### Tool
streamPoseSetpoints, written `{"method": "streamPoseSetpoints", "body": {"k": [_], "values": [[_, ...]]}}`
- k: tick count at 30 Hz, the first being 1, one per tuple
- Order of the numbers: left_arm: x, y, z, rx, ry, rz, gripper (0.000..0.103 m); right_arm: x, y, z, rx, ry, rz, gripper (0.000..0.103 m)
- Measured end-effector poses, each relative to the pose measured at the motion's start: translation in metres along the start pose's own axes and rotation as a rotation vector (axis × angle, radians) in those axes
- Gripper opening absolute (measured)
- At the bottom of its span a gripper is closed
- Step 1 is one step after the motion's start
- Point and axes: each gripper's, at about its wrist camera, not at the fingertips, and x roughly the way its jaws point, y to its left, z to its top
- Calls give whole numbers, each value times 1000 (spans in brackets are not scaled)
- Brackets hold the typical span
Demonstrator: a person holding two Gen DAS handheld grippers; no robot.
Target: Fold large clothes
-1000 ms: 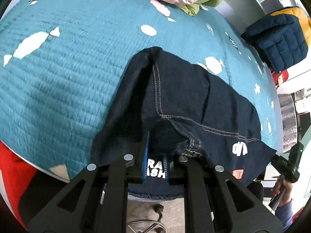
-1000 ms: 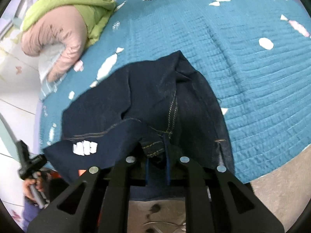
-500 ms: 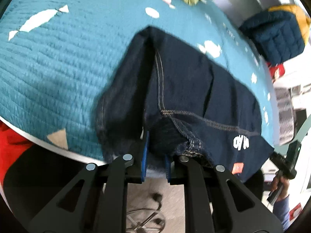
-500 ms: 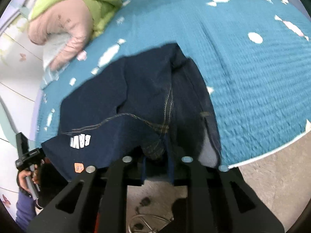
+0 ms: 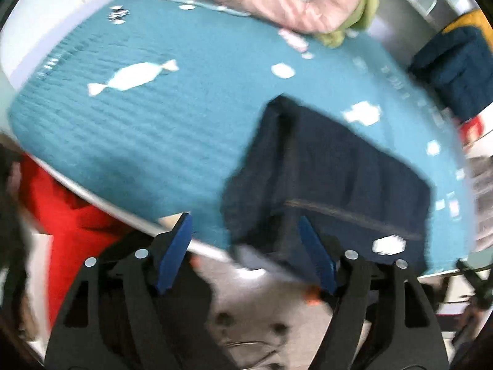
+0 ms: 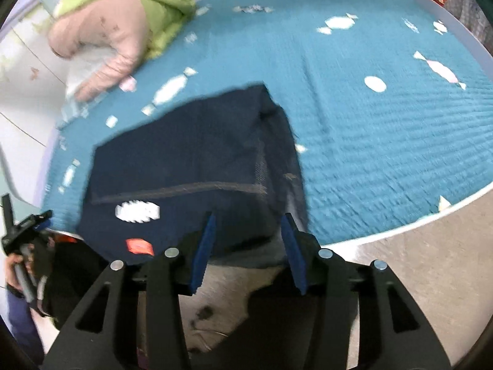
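A pair of dark navy jeans (image 5: pixel 332 172) lies folded on the teal bedspread (image 5: pixel 160 117), its near end hanging over the bed's front edge. The jeans also show in the right wrist view (image 6: pixel 197 169), with a white print and an orange tag near the edge. My left gripper (image 5: pixel 246 237) is open and empty, its blue pads just in front of the jeans' left corner. My right gripper (image 6: pixel 248 237) is open and empty, its jaws either side of the jeans' hanging right corner. Both views are motion-blurred.
A pink and green quilt (image 6: pixel 123 30) lies at the bed's head. A navy and yellow jacket (image 5: pixel 456 71) sits beyond the far side. Red cloth (image 5: pixel 67 215) is below the left bed edge. The bed's white rim (image 6: pixel 400 225) borders the floor.
Both grippers have opened and let go of the jeans' waistband. They have pulled back from the bed, and the jeans now lie flat on the bedspread.
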Motion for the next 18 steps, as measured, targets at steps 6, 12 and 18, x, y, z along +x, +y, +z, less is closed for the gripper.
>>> {"method": "streamPoseSetpoints", "body": {"k": [6,12,18], "values": [[47,-66,-6,118,85,-47,75,57,34,13,21,76,76,16],[119,-87,-32,223,221,45,75,134,16,-6,96,276,-133,0],[131,-64,-28,138,264,-68,75,144,-9,-12,148,285,-112,0]]}}
